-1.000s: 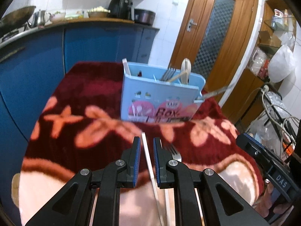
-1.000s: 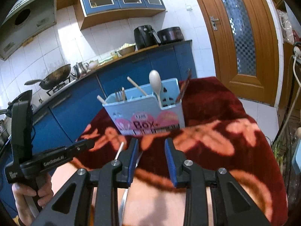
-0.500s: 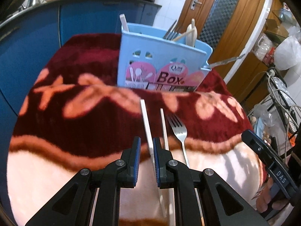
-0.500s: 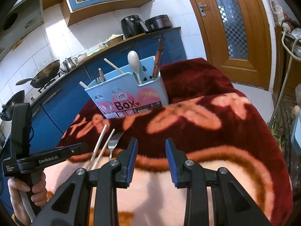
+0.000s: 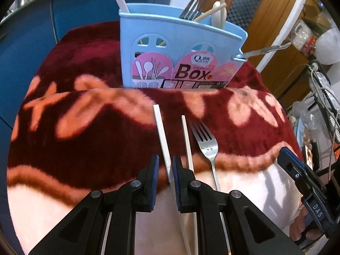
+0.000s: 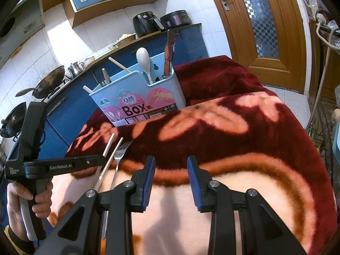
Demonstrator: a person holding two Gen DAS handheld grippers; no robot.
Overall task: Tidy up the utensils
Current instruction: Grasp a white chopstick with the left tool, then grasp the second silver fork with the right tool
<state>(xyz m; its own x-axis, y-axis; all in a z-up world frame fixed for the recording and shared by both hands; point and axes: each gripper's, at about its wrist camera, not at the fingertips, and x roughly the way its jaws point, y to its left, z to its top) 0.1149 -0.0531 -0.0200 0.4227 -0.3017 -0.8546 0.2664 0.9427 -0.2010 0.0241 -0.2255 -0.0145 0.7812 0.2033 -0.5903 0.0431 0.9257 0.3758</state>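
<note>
Both claws have dropped closer to the blanket [image 5: 85,140]. Left claw [image 5: 165,165] nearly clenched, left chopstick [image 5: 162,136] in its gap, contact unclear. Second chopstick [image 5: 186,140] and fork [image 5: 207,144] lie just right. Right claw [image 6: 171,165] released, empty. Blue utensil box [image 6: 138,97] stands behind.

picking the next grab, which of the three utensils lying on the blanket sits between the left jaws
The leftmost white chopstick. It runs into the gap between the left jaws; the other chopstick and the fork lie to their right.
</note>
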